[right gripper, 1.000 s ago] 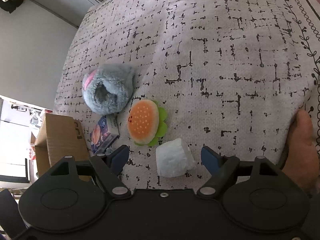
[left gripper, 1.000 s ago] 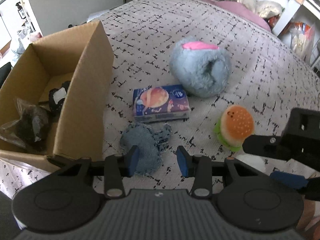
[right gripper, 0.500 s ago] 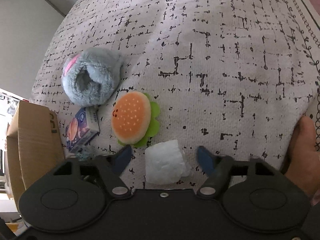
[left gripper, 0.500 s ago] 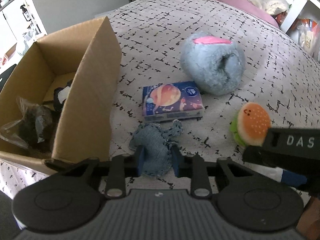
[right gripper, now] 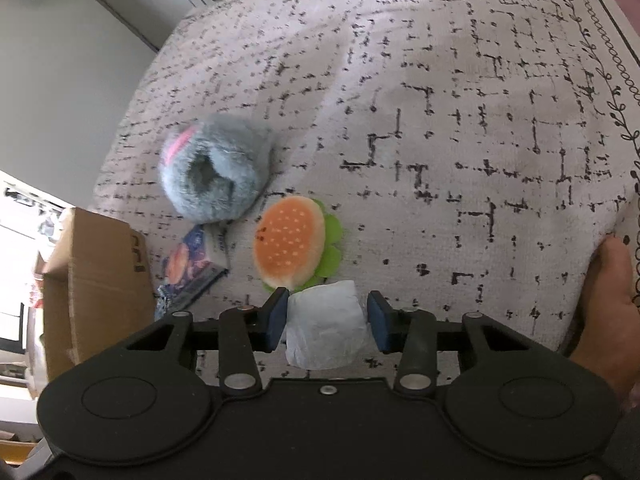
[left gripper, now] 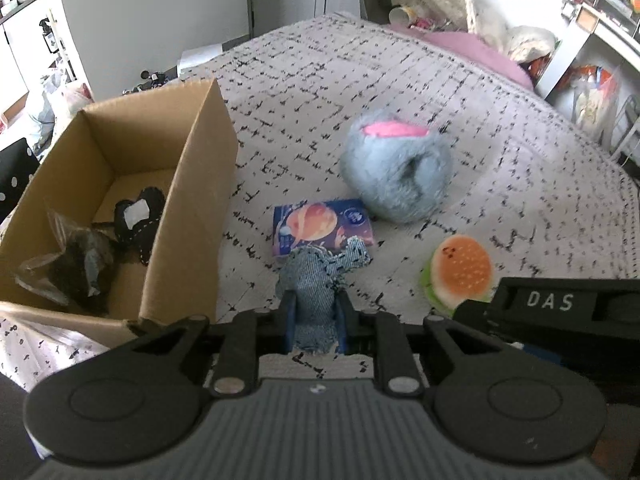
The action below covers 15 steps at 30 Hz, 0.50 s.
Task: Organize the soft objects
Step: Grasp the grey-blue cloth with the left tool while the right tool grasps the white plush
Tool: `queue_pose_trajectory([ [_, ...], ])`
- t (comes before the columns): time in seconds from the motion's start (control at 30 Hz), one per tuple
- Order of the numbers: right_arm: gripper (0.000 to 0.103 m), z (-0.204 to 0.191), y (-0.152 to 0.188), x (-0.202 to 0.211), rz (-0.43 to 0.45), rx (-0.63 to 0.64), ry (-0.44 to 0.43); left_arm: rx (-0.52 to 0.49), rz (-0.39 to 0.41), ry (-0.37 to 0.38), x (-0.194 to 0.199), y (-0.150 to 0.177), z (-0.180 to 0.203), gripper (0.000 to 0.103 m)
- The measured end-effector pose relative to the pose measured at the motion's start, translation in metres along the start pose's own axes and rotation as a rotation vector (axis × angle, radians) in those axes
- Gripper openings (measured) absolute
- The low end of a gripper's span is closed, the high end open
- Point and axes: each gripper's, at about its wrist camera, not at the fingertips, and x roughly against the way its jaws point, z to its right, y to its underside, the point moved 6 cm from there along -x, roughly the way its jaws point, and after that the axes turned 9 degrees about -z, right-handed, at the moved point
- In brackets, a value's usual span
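**Both grippers closing on soft items near the bed's edge**

The bed (right gripper: 460,92) lies broad and open beyond the items. An open cardboard box (left gripper: 188,216) stands at its edge. The left gripper (left gripper: 315,320) has just pinched the denim plush (left gripper: 316,280); the right gripper (right gripper: 326,320) has been closing, its fingers (right gripper: 276,318) against a white wad (right gripper: 326,324).

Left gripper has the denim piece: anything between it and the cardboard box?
Nothing visible. The left gripper is shut on the denim piece. The cardboard box sits open-topped right beside it; only its near side wall has to be cleared, and its floor shows bare space.
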Motion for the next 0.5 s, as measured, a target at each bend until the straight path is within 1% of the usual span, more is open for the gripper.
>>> queue_pose_trajectory([
  [0.23,0.042,-0.009,0.0,0.023,0.091,0.047,-0.095,0.009,0.037,0.013,0.025,-0.007,-0.004,0.019],
  [0.5,0.042,-0.021,-0.003,0.047,0.2,0.114,-0.146,0.001,0.102,0.014,0.057,-0.018,-0.007,0.019],
])
